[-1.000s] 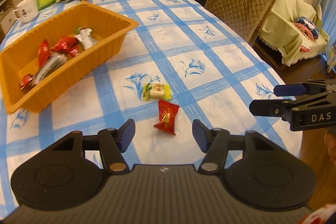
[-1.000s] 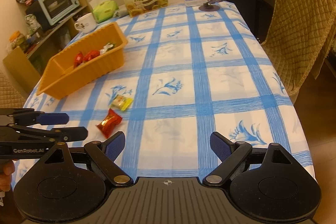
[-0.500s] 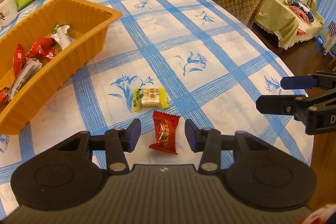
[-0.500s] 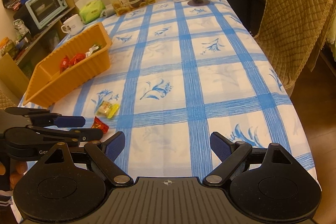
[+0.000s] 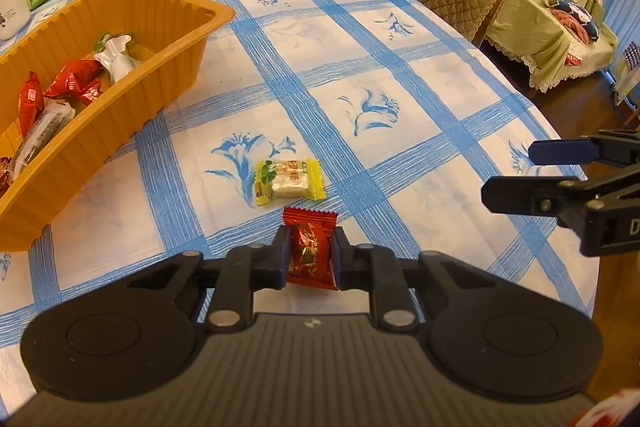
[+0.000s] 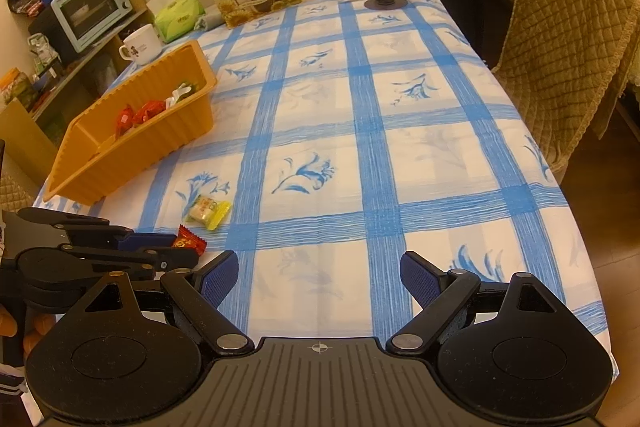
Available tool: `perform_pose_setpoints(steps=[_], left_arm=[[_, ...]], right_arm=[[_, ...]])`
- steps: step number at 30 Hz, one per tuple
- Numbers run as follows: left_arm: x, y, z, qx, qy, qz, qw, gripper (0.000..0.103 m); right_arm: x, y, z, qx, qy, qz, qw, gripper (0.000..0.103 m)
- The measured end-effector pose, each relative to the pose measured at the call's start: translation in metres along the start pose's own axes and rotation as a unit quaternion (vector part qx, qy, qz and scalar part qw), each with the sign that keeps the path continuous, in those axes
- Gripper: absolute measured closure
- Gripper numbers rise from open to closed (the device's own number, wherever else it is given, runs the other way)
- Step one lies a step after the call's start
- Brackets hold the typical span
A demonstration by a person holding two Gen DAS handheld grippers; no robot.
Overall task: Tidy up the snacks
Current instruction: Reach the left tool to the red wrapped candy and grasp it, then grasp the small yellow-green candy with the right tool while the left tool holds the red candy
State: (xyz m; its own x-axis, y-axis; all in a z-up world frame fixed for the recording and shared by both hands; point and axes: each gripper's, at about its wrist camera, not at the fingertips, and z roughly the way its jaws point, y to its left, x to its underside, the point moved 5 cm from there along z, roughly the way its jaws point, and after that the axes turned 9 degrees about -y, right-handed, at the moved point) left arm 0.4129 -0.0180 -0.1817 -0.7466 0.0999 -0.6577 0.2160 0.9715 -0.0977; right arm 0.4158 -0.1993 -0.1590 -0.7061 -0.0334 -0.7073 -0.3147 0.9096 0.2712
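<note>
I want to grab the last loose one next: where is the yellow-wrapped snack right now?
The yellow-wrapped snack lies on the tablecloth, low centre in the left wrist view, just beyond the red candy in the left gripper, right of the orange tray.

The red candy (image 5: pixel 311 251) wears glossy, crinkled foil; the yellow candy (image 5: pixel 289 180) shows shiny clear plastic wrap; the orange tray (image 5: pixel 132 107) is ribbed matt plastic; the tablecloth (image 5: pixel 400 75) looks woven cloth; the chair cover (image 6: pixel 568 39) is quilted fabric; the left gripper (image 5: pixel 308 257) is matt black plastic
</note>
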Motion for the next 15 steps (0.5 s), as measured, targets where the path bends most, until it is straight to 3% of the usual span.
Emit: perform_pose_setpoints(steps=[7,15], left_arm=[[0.004,0.018,-0.018,-0.017,-0.010,-0.023,0.9996,0.085],[0.016,0.054,-0.047,-0.056,-0.020,-0.067,0.9959,0.085]], right_arm=[[-0.001,0.018,0.011,-0.048,-0.005,-0.039,0.998,0.015],[-0.001,0.051,0.042,-0.128,-0.020,-0.154,0.979,0.019]])
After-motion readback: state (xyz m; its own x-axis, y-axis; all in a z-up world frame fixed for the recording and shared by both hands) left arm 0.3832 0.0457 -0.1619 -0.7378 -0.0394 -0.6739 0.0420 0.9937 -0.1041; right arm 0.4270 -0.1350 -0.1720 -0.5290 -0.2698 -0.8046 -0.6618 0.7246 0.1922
